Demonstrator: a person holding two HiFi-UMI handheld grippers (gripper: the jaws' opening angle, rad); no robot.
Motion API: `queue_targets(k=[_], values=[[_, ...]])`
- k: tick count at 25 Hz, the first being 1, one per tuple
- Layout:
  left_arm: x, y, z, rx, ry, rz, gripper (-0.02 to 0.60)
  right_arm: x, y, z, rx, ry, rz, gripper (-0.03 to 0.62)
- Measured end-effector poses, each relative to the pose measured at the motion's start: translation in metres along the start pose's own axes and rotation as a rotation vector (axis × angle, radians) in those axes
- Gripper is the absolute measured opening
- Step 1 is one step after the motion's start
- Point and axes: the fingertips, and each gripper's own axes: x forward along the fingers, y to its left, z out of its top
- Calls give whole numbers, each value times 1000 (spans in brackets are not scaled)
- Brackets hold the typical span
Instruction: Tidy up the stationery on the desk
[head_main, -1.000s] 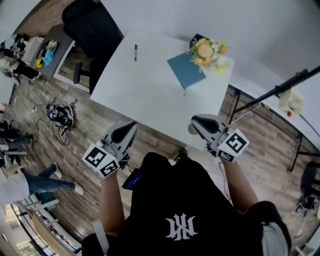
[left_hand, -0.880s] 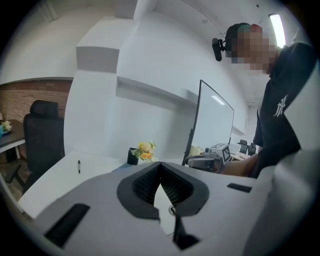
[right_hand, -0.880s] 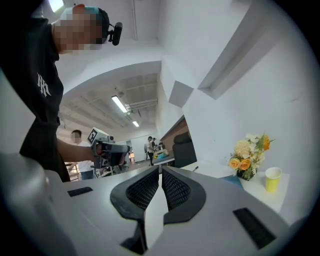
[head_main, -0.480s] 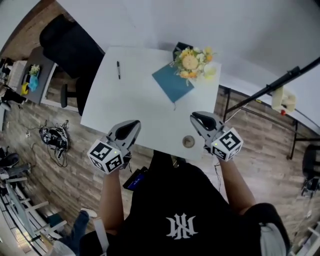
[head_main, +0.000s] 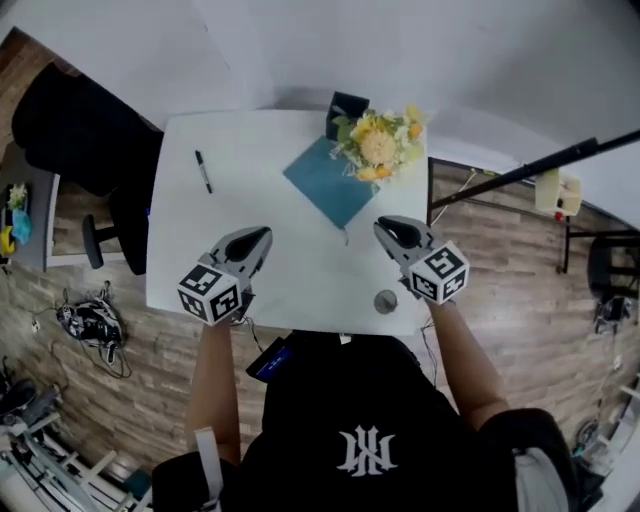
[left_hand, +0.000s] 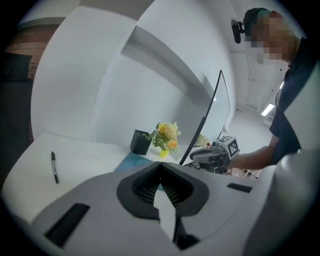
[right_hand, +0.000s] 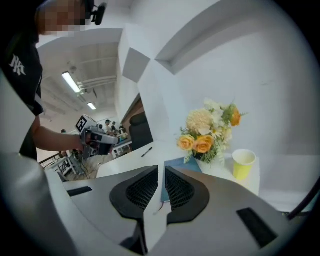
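Hovering both grippers over the near edge of the desk (head_main: 285, 285)
Left gripper (head_main: 262, 234) jaws pinched together, right gripper (head_main: 384, 227) jaws a crack apart, both empty; notebook (head_main: 325, 182) just ahead, pen (head_main: 203, 171) left of the notebook, pointing away, closer to the left gripper.

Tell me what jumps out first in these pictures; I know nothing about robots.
The bunch of yellow and orange flowers at the far edge of the white desk draws the eye first, with a teal notebook lying just in front of it. Next come the left gripper and right gripper, held over the near edge, each patterned with black-and-white squares.
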Motion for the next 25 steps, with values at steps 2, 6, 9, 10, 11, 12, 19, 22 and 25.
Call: queue_targets(k=[2,6,9,10,11,12,19,22,25], values=[[14,23,-6,19,45,-24,3,10,-17,-15,31,34,-52,46],[42,71,-15,0,89,-61,17,33,-43,-37,61,116,-118,146],[64,101,-25,-6,130,-73,57,45,-64,-46,77,140,-187,144],[72,108,-29,-4,146,-74,63,47,-70,-49,83,145,-208,146],[80,115,-32,0,162,-73,71,50,-75,-51,87,149,-225,146],[88,121,-36,7,178,-73,78,53,-79,-54,86,156,-237,146],[128,138,-43,47,251,-88,94,70,-106,-66,68,214,-312,146],[139,145,-42,61,275,-79,107,75,-120,-67,61,215,-332,144],[149,150,-43,77,299,-76,109,79,-126,-71,80,223,-331,144]])
